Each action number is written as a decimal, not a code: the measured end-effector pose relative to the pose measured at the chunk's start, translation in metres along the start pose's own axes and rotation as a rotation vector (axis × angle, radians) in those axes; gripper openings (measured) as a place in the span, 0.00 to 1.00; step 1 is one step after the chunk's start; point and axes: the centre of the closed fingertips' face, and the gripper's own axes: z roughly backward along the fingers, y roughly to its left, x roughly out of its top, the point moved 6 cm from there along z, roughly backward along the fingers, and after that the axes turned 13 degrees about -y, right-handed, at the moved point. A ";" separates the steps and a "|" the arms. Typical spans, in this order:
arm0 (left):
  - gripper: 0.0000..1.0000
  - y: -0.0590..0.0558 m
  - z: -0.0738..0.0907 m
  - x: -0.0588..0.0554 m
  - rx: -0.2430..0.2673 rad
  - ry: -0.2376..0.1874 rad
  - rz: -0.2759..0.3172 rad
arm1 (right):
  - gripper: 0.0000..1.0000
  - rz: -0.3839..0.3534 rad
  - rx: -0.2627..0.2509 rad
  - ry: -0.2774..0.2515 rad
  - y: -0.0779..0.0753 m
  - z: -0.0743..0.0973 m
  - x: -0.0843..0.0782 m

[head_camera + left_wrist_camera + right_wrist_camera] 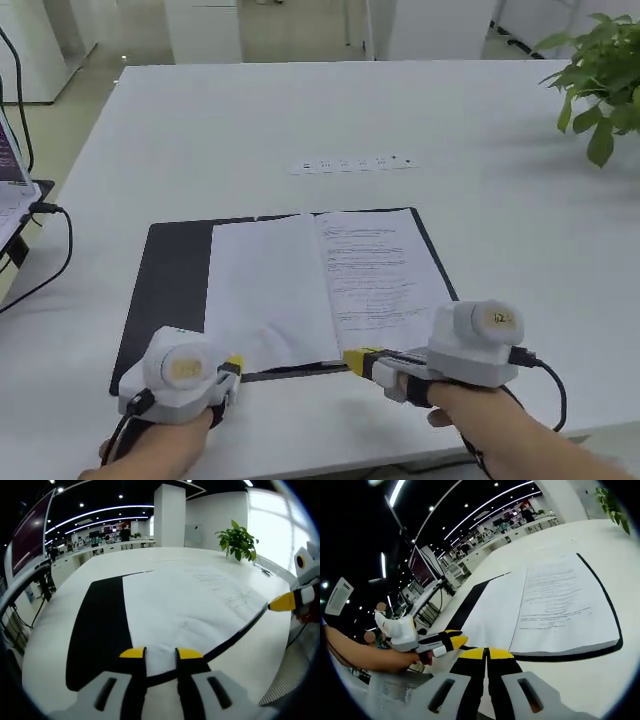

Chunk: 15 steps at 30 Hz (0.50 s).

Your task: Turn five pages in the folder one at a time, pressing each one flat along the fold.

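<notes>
Nearest the person, the left gripper [233, 365] sits low at the near-left edge of the open black folder [175, 280]. The hand behind it holds it level, pointing right across the table. In the left gripper view its yellow-tipped jaws stand a little apart, released, with the folder's near edge just beyond the tips [161, 653] and nothing caught between them.

The right gripper [358, 358] reaches in from the right, pointing left, on a forearm [510, 435] that comes from the lower right corner. In the right gripper view its jaws are pressed together on nothing [486, 653]. The tips are at the folder's near edge, close to the fold; I cannot tell if they touch it. The two grippers point at each other, near but apart.

The folder lies flat on the white table [300, 110] and holds loose white sheets: a blank, slightly creased page [270, 290] left of the fold and a printed page [380, 270] on the right stack.

Further back lies a white power strip [350, 163]. A green leafy plant [600, 80] stands at the far right.
</notes>
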 end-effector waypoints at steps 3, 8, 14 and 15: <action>0.27 -0.004 0.000 0.003 -0.017 0.029 0.029 | 0.00 -0.016 -0.013 -0.039 0.002 0.012 0.012; 0.31 -0.013 0.002 0.008 -0.089 0.142 0.037 | 0.00 -0.021 -0.044 -0.089 0.003 0.036 0.031; 0.38 -0.034 0.025 0.054 -0.167 0.035 0.168 | 0.00 0.083 -0.085 -0.146 0.007 0.060 0.063; 0.39 -0.036 0.030 0.059 -0.176 0.024 0.183 | 0.00 0.096 -0.087 -0.149 0.007 0.064 0.066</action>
